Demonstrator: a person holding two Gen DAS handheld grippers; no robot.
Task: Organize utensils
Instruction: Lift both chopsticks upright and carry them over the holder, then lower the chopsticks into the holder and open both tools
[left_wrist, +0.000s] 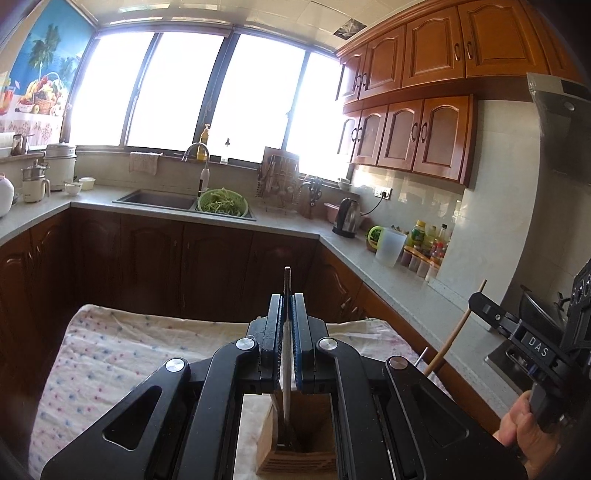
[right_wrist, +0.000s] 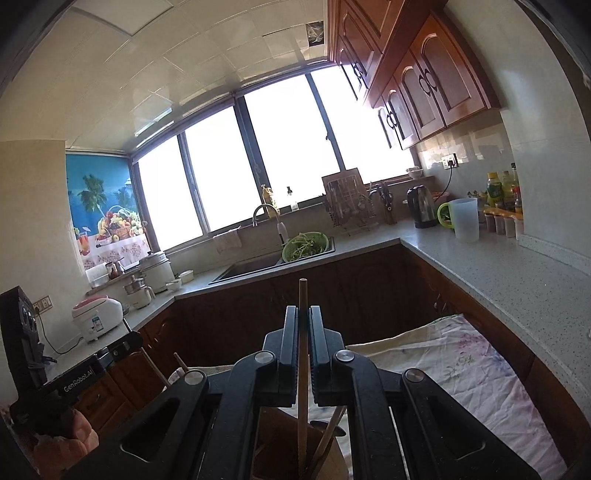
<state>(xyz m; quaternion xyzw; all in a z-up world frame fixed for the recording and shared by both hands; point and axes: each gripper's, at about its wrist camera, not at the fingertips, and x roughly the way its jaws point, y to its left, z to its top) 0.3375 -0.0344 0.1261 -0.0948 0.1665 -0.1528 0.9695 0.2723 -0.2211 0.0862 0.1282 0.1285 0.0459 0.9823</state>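
Steel glints at the centre of the left wrist view, where the left gripper (left_wrist: 287, 325) has its black, blue-padded fingers pressed together on a thin flat metal utensil handle (left_wrist: 286, 354). That handle stands upright, its tip poking above the fingertips and its lower end reaching down into a square wooden utensil holder (left_wrist: 295, 448) at the bottom centre of the frame. What kind of utensil it is cannot be told.

At the lower middle of the right wrist view, the right gripper (right_wrist: 303, 332) is pinching a long, light wooden stick-shaped handle (right_wrist: 303, 369), also upright, with its end rising above the fingertips. Its lower part runs down into a brown cylindrical container (right_wrist: 269, 443) at the bottom of the frame, where a second wooden handle (right_wrist: 325, 441) leans beside it.

Both holders stand on a white cloth with coloured dots and faded flowers (left_wrist: 122, 354) spread across the lower part of each view. Behind it a pale stone countertop (right_wrist: 491, 269) wraps around dark wooden cabinets, with a green colander of vegetables (left_wrist: 221, 202) in the sink under bright windows.
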